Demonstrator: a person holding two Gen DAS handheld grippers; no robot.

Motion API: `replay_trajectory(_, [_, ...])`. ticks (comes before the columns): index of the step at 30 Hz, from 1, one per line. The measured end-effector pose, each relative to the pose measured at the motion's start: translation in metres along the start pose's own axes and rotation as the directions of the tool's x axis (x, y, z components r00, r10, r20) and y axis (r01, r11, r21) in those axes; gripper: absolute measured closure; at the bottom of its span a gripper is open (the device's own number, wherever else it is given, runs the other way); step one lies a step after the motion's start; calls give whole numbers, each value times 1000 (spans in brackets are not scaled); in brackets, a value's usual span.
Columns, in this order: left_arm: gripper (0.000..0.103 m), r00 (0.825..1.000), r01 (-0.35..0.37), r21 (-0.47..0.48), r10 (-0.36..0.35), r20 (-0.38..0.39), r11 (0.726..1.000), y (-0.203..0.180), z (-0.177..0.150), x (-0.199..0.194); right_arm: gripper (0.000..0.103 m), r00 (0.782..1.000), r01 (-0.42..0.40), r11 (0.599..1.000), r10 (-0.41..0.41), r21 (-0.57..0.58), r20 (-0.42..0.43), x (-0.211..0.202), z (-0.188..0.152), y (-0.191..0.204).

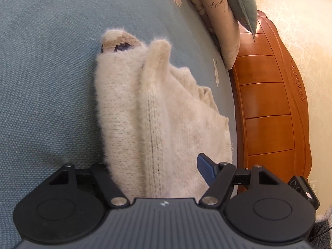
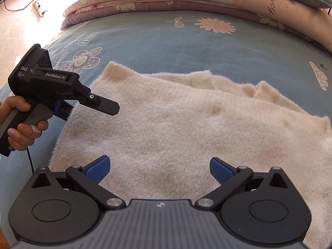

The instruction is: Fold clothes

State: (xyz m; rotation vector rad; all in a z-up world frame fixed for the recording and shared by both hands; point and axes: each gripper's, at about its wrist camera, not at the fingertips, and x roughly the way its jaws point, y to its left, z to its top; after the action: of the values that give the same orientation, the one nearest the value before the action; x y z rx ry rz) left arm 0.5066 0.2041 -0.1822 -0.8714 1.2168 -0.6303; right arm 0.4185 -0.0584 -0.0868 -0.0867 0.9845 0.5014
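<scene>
Black left tongs (image 2: 68, 112) marked DAS and GenRobot.AI, grey handle, blue cable, right tongs (image 2: 159, 169) with blue ribbed pads (image 2: 98, 169)

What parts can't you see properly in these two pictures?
- Left wrist view: the left gripper's left finger is hidden behind the fuzzy cream sweater; only the blue right finger shows.
- Left wrist view: the sweater's near end is cut off by the gripper body.
- Right wrist view: the sweater's right side runs off the picture edge.
- Right wrist view: the hand is cut by the left edge.
</scene>
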Motion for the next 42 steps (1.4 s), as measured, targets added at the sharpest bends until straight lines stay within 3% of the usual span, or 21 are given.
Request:
replay_trajectory(2, [57, 1000, -12, -51, 12, -2, 999, 7, -2, -3, 0, 1000, -1, 1000, 1, -5, 11, -5, 1, -1])
replay_trajectory(4, [66, 1000, -25, -104, 25, -1, 994, 14, -5, -6, 0, 1000, 3, 1000, -3, -9, 19, -9, 0, -3])
replay_trajectory(9, [68, 992, -123, -87, 121, -29, 989, -1, 0, 0, 0, 999, 39, 999, -39, 27, 14, -11, -6, -13])
replay_trajectory(14, [71, 963, -269, -70, 268, -23, 961, -31, -2, 1, 0, 998, 54, 998, -54, 21, 17, -21, -14, -14])
replay_trajectory(18, [73, 949, -314, -43, 314, -18, 948, -52, -5, -5, 1, 998, 65, 998, -65, -13, 3, -27, -18, -16])
replay_trajectory(19, [73, 948, -318, -37, 317, -15, 948, -52, -11, -12, 8, 998, 63, 998, -63, -23, -8, -26, -19, -17])
replay_trajectory(20, [73, 948, -319, -33, 319, -11, 947, -57, -12, -13, 24, 998, 60, 998, -61, -32, -19, -26, -20, -17])
replay_trajectory(23, [74, 946, -325, -27, 325, 1, 945, -74, -15, -16, 49, 998, 46, 998, -48, -47, -44, -26, -24, -20])
replay_trajectory(27, [74, 950, -313, -36, 313, 4, 949, -89, -19, -17, 56, 997, 41, 999, -42, -29, -59, -22, -28, -23])
replay_trajectory(29, [74, 948, -317, -34, 318, 0, 948, -94, -20, -17, 66, 995, 56, 998, -57, -17, -83, -10, -32, -27])
replay_trajectory(34, [74, 944, -329, -29, 329, -10, 944, -108, -22, -16, 67, 993, 67, 998, -69, -16, -96, 1, -32, -27])
replay_trajectory(38, [74, 937, -348, -22, 348, -18, 937, -120, -17, -8, 67, 999, -51, 989, 50, 137, 11, -23, -19, -40])
replay_trajectory(42, [74, 935, -354, -21, 353, -24, 935, -127, -17, -2, 65, 994, -77, 972, 93, 222, -64, 21, -13, -46])
